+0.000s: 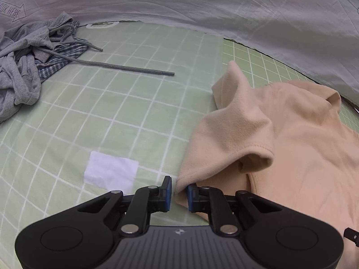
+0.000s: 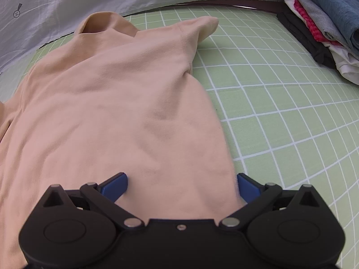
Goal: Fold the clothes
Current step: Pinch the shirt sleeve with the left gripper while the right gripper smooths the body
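Two grippers worked the peach shirt (image 2: 116, 103): left gripper (image 1: 179, 190) pinched its hem corner narrowly; right gripper (image 2: 181, 186), fingers wide, should close on the opposite edge before lifting evenly.

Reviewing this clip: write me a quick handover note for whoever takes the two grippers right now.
Left gripper: jaws nearly shut, pinching the peach top at its near-left edge.
Right gripper: open, straddling the top's near hem, not gripping.
Top lies spread on the green checked sheet, no fold made yet.
Done: folded stack at far right.
Left: fold this top, then the grey pile at far left.
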